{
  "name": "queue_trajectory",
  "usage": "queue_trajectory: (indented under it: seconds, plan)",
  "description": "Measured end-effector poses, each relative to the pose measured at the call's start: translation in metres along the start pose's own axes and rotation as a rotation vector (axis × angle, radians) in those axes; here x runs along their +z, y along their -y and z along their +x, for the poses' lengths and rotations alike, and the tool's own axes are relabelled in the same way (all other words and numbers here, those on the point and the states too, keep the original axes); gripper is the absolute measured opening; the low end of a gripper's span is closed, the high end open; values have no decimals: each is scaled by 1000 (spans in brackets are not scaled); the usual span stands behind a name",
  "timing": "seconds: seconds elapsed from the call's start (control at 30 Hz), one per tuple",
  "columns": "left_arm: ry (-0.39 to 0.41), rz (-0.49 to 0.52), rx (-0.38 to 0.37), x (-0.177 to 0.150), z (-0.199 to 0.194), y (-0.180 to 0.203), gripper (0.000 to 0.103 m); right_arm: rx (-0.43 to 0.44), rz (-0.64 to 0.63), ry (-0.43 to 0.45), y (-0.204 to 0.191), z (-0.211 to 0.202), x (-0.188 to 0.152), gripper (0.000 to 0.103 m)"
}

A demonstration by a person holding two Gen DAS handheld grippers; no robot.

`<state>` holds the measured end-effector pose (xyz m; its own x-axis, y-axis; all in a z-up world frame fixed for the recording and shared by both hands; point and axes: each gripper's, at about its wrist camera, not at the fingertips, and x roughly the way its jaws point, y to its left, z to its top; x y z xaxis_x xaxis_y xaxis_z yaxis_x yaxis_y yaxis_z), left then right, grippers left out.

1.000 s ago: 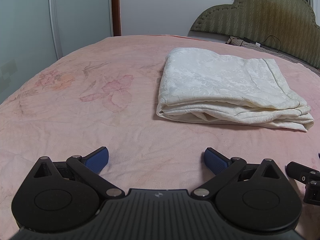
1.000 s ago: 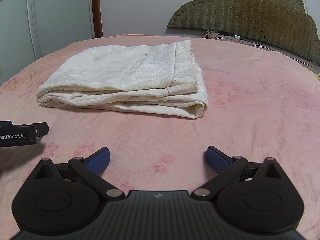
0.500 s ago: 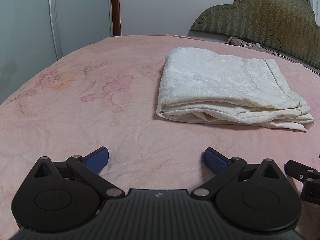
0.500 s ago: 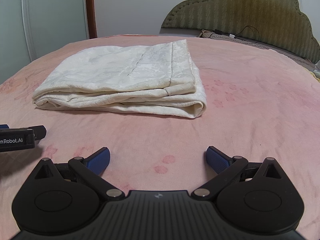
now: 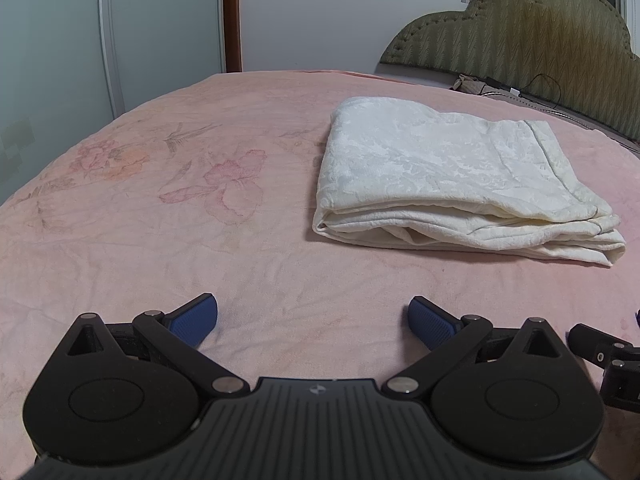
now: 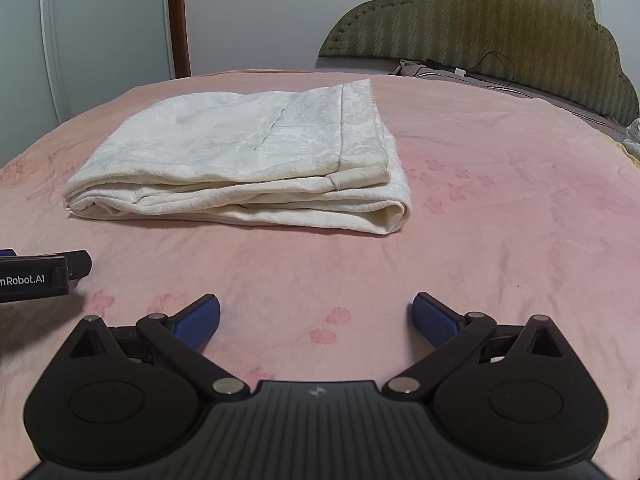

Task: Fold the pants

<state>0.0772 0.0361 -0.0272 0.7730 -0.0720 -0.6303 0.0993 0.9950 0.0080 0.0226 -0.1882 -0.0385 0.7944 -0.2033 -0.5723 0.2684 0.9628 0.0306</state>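
Cream-white pants (image 5: 448, 172) lie folded into a flat rectangular stack on the pink bedspread (image 5: 192, 216), right of centre in the left wrist view. The same pants (image 6: 248, 160) sit left of centre in the right wrist view. My left gripper (image 5: 313, 316) is open, blue pads wide apart, low over bare bedspread short of the pants. My right gripper (image 6: 316, 314) is open too, with nothing between its fingers, also short of the stack. Each gripper's black body shows at the edge of the other's view.
A padded olive headboard (image 6: 480, 28) stands at the back right with a black cable and charger (image 6: 460, 70) on the mattress edge. White wardrobe doors (image 5: 60, 52) and a brown post (image 5: 232, 16) are at the back left. Bedspread (image 6: 500, 220) spreads around the pants.
The right wrist view has shifted slightly, so the pants sit a little further left and closer. The left wrist view is nearly unchanged. Both grippers stay open.
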Motion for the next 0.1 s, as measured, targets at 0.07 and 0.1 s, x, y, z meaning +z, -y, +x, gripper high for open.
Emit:
queue_trajectory:
  seconds: [0.07,0.1]
  plan:
    - [5,-10,-8,0,-1,-2,103,1,1,0,0,-1,0,103]
    - [6,-14,-14,0,-1,-4,103,2,1,0,0,-1,0,103]
